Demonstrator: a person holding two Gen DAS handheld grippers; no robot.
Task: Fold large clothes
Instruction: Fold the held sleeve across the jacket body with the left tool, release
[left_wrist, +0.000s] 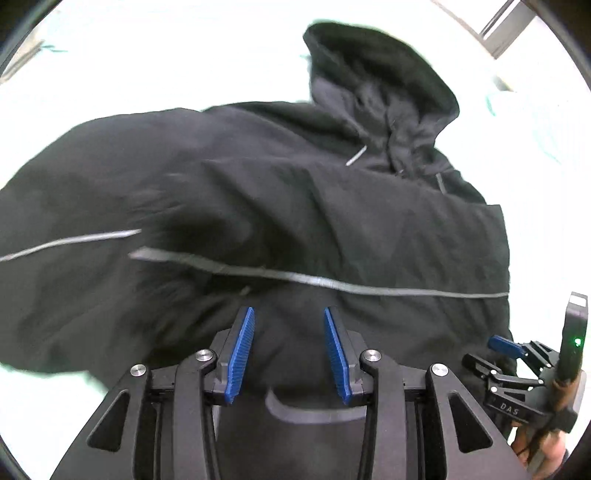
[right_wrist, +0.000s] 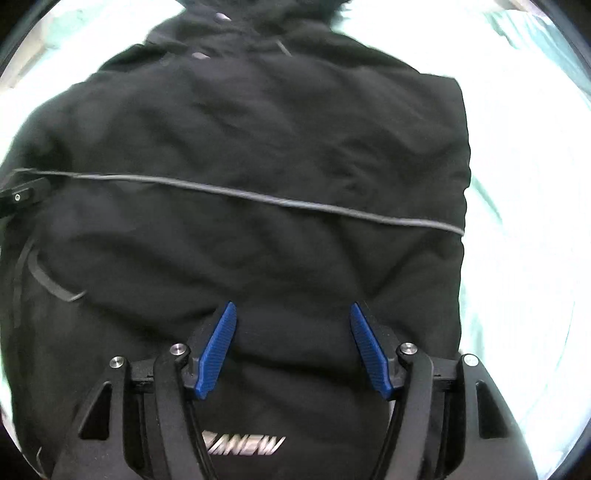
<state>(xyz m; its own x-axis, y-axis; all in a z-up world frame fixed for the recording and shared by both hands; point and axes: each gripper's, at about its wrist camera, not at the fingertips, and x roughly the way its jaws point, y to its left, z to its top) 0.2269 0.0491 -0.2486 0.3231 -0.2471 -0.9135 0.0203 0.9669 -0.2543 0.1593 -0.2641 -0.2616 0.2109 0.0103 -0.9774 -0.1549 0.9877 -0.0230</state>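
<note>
Left wrist view: black jacket (left_wrist: 295, 206) lies spread under parted fingers (left_wrist: 242, 343).

Your left tongs (left_wrist: 289, 354) are black linkage frames with round silver screws at the pivots and ribbed blue pads (left_wrist: 240, 356) on the inner faces. Your right tongs (right_wrist: 293, 350) match — same black arms, same blue ribbing. From the left camera, the right unit's side reads "DAS" in pale letters, with a small green light glowing on its upright black body.
</note>
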